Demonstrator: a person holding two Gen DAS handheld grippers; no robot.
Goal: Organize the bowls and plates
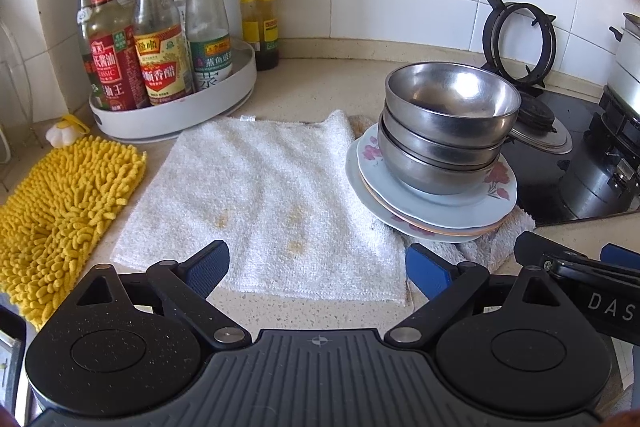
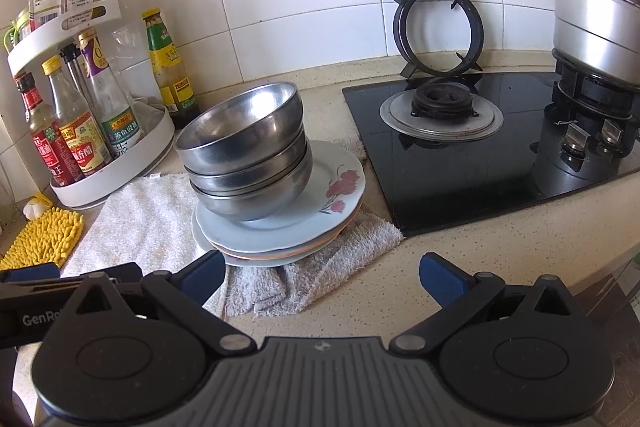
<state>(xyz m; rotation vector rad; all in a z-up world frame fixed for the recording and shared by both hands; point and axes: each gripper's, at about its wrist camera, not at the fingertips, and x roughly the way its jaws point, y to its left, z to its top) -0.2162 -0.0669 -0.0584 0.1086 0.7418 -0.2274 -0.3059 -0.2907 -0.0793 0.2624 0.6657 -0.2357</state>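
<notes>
From the left wrist view, the left tongs (image 1: 316,269) are spread wide and hold nothing, their blue pads hovering over a white terry towel (image 1: 264,199) spread on the speckled beige counter (image 1: 320,83). The tips of the right tongs (image 1: 576,259) enter at the right edge. To the right on the towel stand three nested stainless steel bowls (image 1: 448,131), stacked upright on a pile of pale plates (image 1: 432,203) with pink flower prints; the plates number perhaps three or four, the edges being hard to separate. A yellow chenille mitt (image 1: 60,211) lies at the left, beside a white round turntable rack (image 1: 176,107) of sauce bottles.

From the right wrist view, the right tongs (image 2: 320,277) are likewise wide apart and empty, above a crumpled grey towel (image 2: 320,267) under the plates (image 2: 332,195). The three bowls (image 2: 248,163) lean slightly. Beyond lie a black glass hob (image 2: 460,163) with two burners and one steel pot (image 2: 592,23).
</notes>
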